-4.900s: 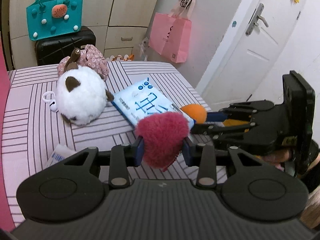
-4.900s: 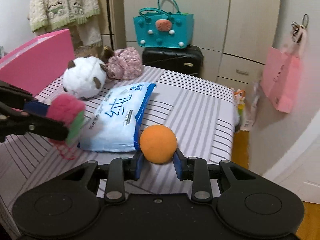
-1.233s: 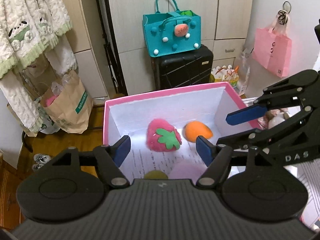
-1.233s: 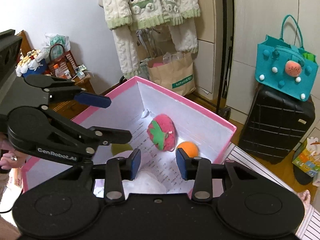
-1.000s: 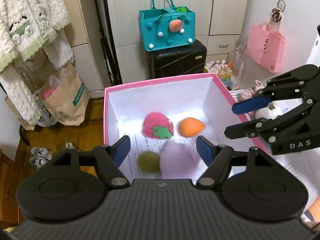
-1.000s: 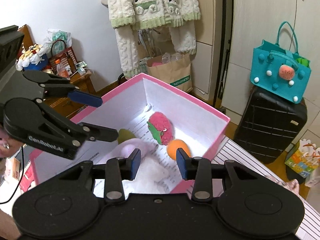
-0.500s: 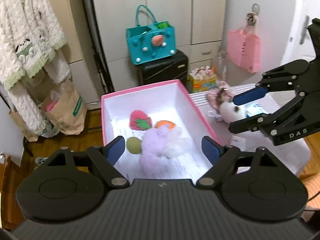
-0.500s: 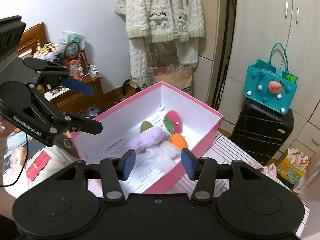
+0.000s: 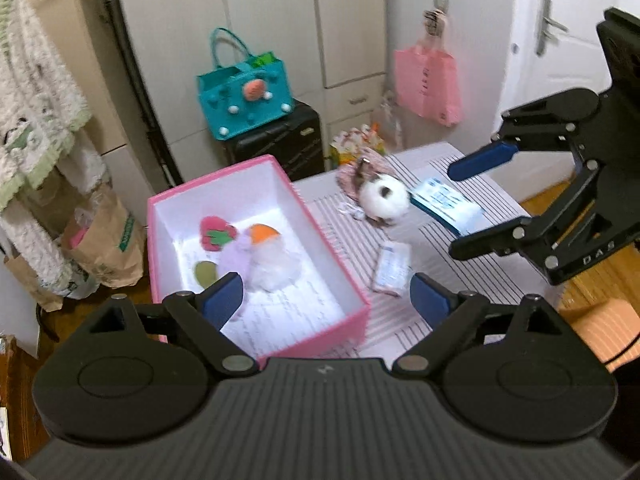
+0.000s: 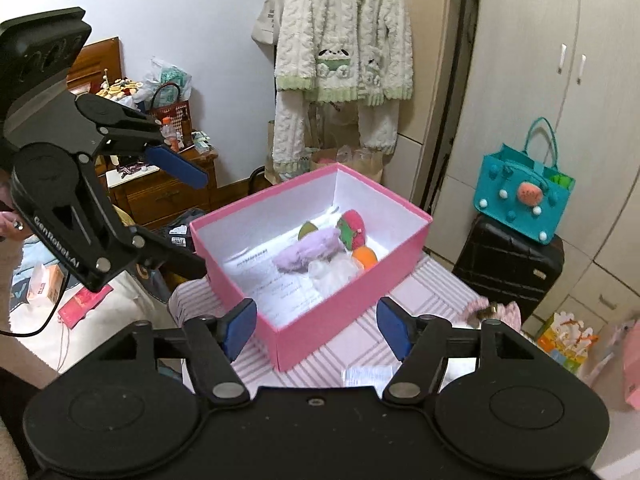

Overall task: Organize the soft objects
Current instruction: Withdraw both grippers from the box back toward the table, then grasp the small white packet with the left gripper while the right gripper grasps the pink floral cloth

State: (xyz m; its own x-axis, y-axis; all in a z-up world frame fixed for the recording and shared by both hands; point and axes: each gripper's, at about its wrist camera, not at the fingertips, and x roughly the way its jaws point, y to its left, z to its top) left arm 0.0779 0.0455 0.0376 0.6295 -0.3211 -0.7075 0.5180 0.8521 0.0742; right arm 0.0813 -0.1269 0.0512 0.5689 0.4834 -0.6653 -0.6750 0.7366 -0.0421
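Jaws of the left gripper (image 9: 326, 300) are opening wide in the left wrist view, with nothing gripped; between them and below shows the near right corner of the pink box (image 9: 336, 256). That box sits at the left edge of the striped bed surface (image 9: 460, 248). Against its far wall lie the strawberry plush (image 9: 216, 234) and the orange ball (image 9: 262, 233); a lilac plush (image 9: 234, 256), a white fluffy toy (image 9: 276, 266) and a green ball (image 9: 205, 272) sit nearer the middle, all beyond the left blue pad (image 9: 222, 298). On the surface right of the box rest a small packet (image 9: 390, 268), a white round plush (image 9: 383, 199) and a blue tissue pack (image 9: 446, 204) toward the far edge. The right gripper (image 9: 472, 204) reaches in from the right, spread apart above the tissue pack and empty.

From the right wrist view, the right gripper (image 10: 318, 330) is likewise opening and carries nothing; the box's near corner (image 10: 288, 336) stands between its pads, apart from both. Inside, the strawberry plush (image 10: 351, 229), orange ball (image 10: 364, 257), lilac plush (image 10: 308, 256), white fluffy toy (image 10: 334, 274) and green ball (image 10: 306, 230) cluster toward the far right wall. The left gripper (image 10: 188, 216) hangs at the left, wide apart and empty, just beside the box's left corner.
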